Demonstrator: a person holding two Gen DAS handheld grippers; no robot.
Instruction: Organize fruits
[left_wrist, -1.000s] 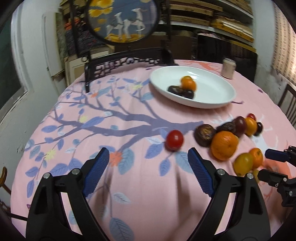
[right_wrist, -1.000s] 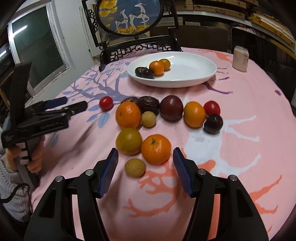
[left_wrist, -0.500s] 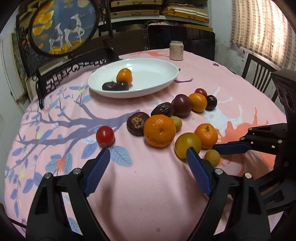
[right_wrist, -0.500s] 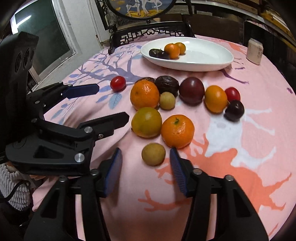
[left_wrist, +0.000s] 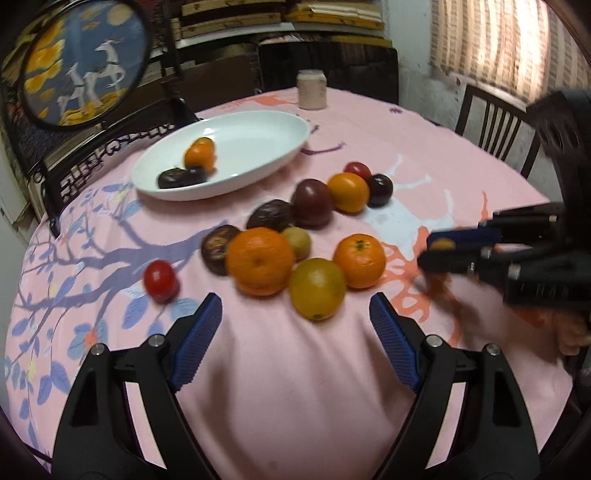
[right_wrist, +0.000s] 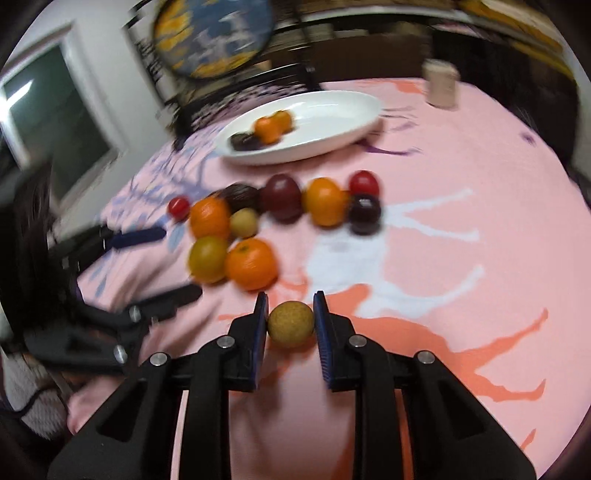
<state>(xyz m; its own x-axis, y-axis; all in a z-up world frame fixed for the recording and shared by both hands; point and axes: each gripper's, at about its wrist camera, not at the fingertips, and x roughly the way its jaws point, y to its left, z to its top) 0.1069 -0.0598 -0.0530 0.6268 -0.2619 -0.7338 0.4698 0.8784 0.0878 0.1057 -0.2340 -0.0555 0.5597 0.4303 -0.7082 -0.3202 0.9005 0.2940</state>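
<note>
One small tan fruit (right_wrist: 290, 324), lying loose on the pink tabletop (right_wrist: 461, 177) a second ago, is now sitting pinched between the blue pads of the right tool (right_wrist: 289, 320), so the next transfer to the white dish (right_wrist: 332, 122) is probably getting under way. Meanwhile the left tool (left_wrist: 295, 325) is narrowing its still-wide jaws around nothing, hanging just short of the yellow-green fruit (left_wrist: 317, 288), having swung over from the red tomato (left_wrist: 159, 278).

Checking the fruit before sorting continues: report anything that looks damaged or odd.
Two dark brown wrinkled fruits beside the large orange look shrivelled, unlike the smooth fruit around them. Whether they are spoiled cannot be told. Nothing else stands out.
</note>
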